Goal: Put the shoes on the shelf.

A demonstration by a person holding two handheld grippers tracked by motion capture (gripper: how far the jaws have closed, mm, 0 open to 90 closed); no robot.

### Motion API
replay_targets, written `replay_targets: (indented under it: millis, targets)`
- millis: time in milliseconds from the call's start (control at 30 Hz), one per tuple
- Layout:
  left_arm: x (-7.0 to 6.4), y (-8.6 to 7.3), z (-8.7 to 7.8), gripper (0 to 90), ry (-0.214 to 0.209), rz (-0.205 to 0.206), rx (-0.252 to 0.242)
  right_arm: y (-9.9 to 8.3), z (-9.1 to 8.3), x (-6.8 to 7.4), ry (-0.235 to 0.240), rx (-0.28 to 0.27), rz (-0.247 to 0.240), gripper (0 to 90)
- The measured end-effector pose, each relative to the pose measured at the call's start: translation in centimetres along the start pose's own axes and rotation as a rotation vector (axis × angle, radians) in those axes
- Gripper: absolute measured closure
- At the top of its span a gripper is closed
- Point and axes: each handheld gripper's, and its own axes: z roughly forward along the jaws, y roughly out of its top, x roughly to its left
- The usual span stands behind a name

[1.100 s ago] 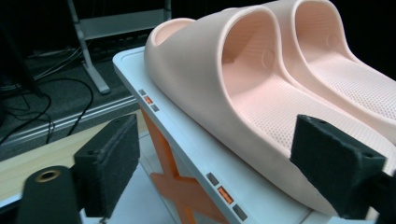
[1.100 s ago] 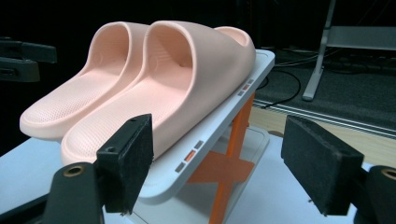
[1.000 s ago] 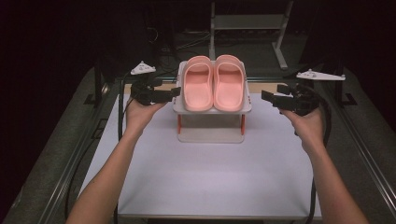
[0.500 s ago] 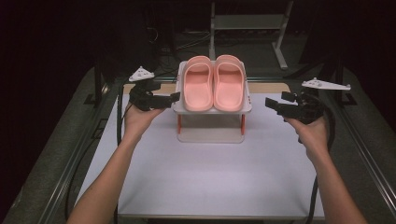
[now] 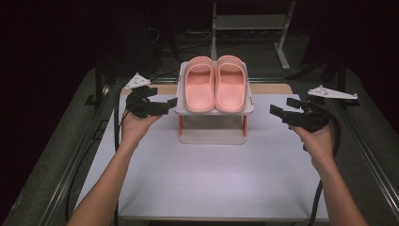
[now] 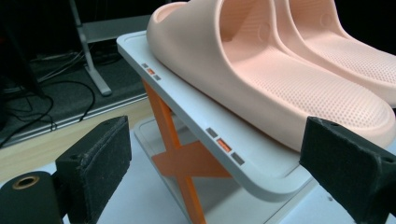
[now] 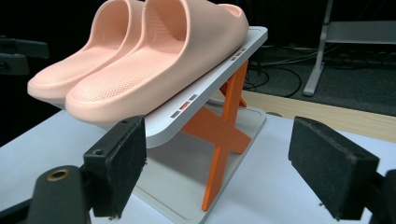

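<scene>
A pair of soft pink foam slippers (image 5: 215, 84) is seen side by side on the tilted white top tray of a small two-tier rack (image 5: 249, 109) with orange crossed supports, which is placed toward the far middle of the white desk (image 5: 207, 179). The left hand-held gripper (image 5: 170, 102) is held just beside the tray's left edge, its black padded jaws spread wide and nothing gripped. The right hand-held gripper (image 5: 281, 108) is held a little apart from the tray's right edge, its jaws likewise parted wide and empty.
</scene>
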Motion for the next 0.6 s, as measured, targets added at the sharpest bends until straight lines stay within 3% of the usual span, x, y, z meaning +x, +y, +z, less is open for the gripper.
replay_targets:
  millis: [300,600]
  targets:
    - [0.1,-0.8,-0.6,7.9,-0.013,-0.013,-0.011,-0.9,-0.6,-0.4,-0.003,0.002,0.008,17.8]
    - [-0.3,-1.2,-1.0,7.8,-0.014,0.003,-0.017,-2.0,-1.2,-0.7,-0.002,-0.003,0.025,17.4]
